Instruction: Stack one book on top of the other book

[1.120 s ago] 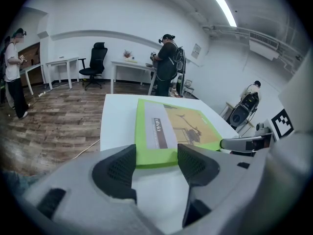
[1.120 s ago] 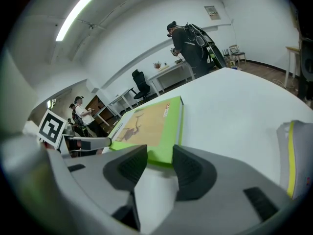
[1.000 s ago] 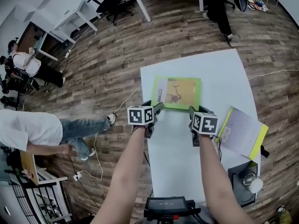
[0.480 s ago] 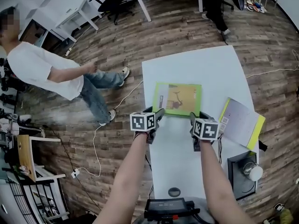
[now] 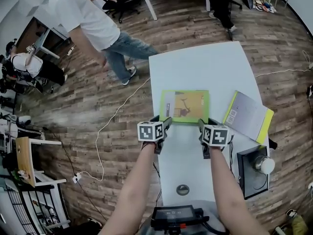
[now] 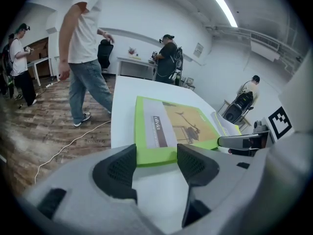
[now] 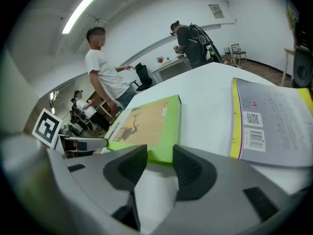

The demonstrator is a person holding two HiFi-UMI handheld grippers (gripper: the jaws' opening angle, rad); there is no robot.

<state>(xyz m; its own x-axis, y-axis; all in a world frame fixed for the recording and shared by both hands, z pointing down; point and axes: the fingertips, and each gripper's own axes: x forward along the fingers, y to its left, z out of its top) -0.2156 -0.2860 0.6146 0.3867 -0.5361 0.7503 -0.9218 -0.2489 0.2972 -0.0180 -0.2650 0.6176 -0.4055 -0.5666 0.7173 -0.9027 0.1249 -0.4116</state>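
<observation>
A green book with a tan cover picture (image 5: pixel 186 105) lies flat in the middle of the white table (image 5: pixel 205 67). My left gripper (image 5: pixel 165 123) is shut on its near left corner, my right gripper (image 5: pixel 201 125) on its near right corner. In the left gripper view the green corner (image 6: pixel 156 153) sits between the pads of the left gripper (image 6: pixel 155 164). The right gripper view shows the same at the right gripper (image 7: pixel 159 164), with the book (image 7: pixel 146 124) running away from it. A second book, grey with a yellow spine (image 5: pixel 247 116) (image 7: pixel 274 126), lies to the right and overhangs the table's right edge.
A black box with a white round object (image 5: pixel 257 168) sits at the near right corner. A small dark disc (image 5: pixel 182 190) lies on the near table. A person in a white shirt (image 5: pixel 93 18) walks on the wooden floor at left, near a white cable (image 5: pixel 117 116).
Both grippers have drawn back toward me with the green book between them, so it now lies level with the grey book. The person in white has walked from lower left to upper left.
</observation>
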